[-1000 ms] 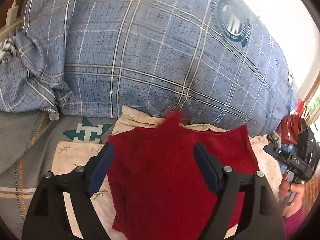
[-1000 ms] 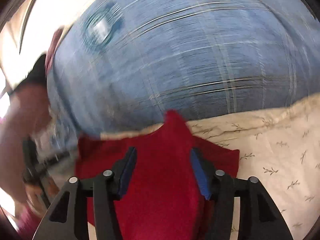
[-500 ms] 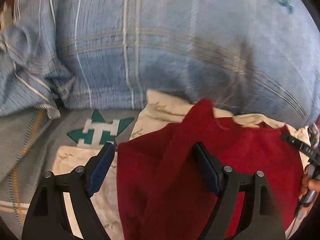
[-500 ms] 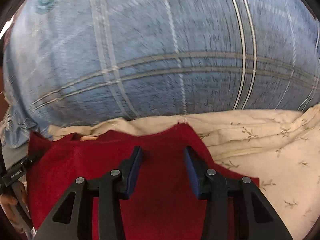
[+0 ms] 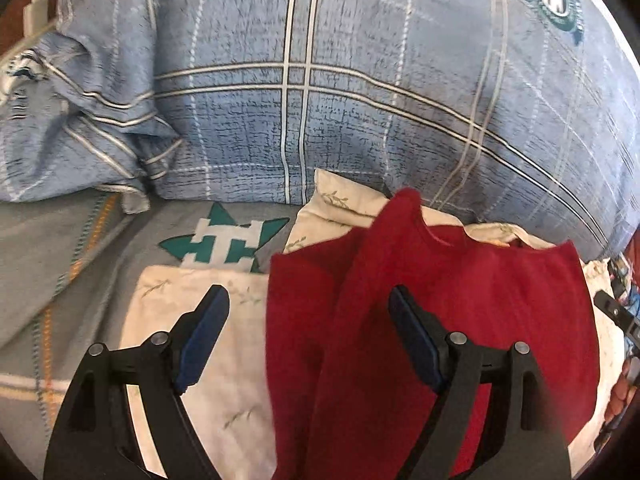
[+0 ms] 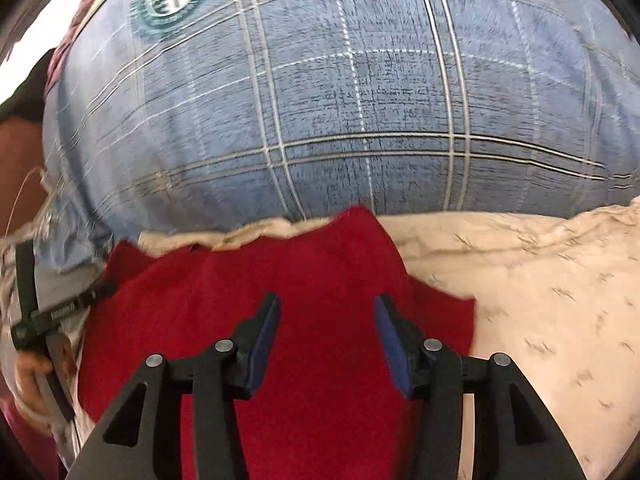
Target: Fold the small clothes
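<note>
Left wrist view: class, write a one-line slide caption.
Open left gripper above a red garment on a cream floral cloth, blue plaid pillow behind.

The left claw (image 5: 306,336) is spread wide, its two blue-padded fingers (image 5: 202,338) far apart and reaching forward from black linkage arms, with nothing pinched between them. The right claw (image 6: 326,340) is also parted, though more narrowly, its blue pads (image 6: 262,346) facing each other across a clear gap with nothing gripped. In the right wrist view, the left claw's black body appears at the far left edge, with the person's left hand (image 6: 34,376) wrapped around its handle below. In the left wrist view, the right claw's body shows at the far right edge, with fingertips of the right hand (image 5: 620,396) just visible beneath it.
</note>
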`<action>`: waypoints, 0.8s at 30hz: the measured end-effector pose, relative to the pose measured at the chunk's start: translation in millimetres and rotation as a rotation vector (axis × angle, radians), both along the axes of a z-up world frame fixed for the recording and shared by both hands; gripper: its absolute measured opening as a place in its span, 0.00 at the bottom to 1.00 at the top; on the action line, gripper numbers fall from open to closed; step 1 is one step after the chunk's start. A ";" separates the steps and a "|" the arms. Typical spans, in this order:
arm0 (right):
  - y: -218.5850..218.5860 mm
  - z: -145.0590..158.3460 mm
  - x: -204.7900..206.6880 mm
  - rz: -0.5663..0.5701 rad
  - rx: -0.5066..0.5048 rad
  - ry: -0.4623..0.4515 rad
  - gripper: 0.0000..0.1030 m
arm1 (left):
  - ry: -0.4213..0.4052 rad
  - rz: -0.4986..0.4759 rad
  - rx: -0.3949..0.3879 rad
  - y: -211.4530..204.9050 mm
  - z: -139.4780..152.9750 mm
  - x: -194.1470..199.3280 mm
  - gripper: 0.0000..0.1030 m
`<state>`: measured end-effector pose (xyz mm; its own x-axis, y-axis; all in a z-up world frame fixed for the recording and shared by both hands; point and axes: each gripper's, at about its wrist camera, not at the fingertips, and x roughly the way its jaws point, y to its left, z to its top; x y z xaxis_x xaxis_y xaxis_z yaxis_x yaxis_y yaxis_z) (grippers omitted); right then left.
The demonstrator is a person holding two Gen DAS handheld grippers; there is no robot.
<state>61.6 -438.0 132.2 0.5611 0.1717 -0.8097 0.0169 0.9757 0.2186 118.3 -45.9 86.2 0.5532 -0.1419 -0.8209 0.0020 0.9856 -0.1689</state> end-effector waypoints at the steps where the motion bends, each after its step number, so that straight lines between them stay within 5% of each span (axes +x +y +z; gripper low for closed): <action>1: 1.9 1.0 -6.5 -0.003 -0.006 0.006 0.49 | -0.006 -0.002 -0.001 0.5 2.2 -5.1 0.80; 9: 10.9 -31.5 -14.1 -0.016 -0.110 0.091 0.51 | -0.062 -0.021 0.061 -12.1 21.1 -46.0 0.80; 15: 16.9 -0.3 -16.2 -0.046 -0.069 0.038 0.51 | -0.088 -0.041 0.087 -18.1 26.2 -67.0 0.80; 24: 111.2 23.8 -0.4 0.195 -0.030 -0.048 0.47 | -0.097 -0.037 0.081 -13.3 22.2 -88.6 0.80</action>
